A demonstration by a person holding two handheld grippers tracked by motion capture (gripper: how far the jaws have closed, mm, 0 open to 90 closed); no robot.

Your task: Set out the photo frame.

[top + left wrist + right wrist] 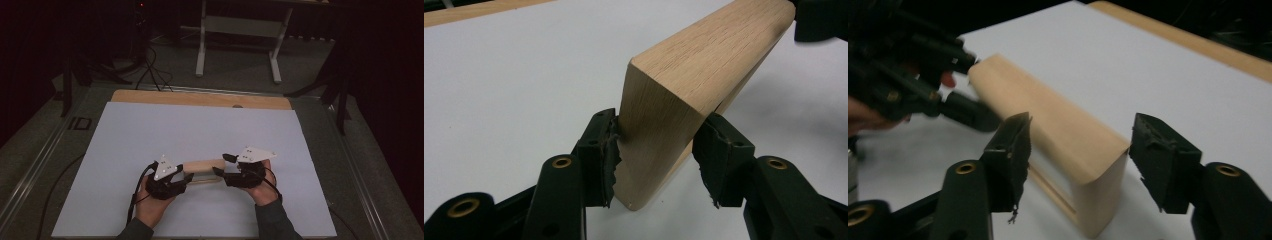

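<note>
A light wooden block (pixel 202 167) with rounded edges lies across the white sheet (pixel 200 125) between my two grippers. My left gripper (pixel 186 177) holds its left end; in the left gripper view the block (pixel 684 75) stands between both pads, which press on its sides, so the left gripper (pixel 656 150) is shut on it. My right gripper (pixel 221 165) straddles the other end. In the right gripper view the jaws of the right gripper (pixel 1080 145) stand open, with a gap between the block (pixel 1063 130) and the right pad (pixel 1155 150).
The white sheet covers most of a wooden tabletop (pixel 200 98), whose far edge shows bare. Beyond it stands a white table frame (pixel 240 30), and cables (pixel 150 70) run over the dark floor. Metal rails (pixel 40 155) run along the table's sides.
</note>
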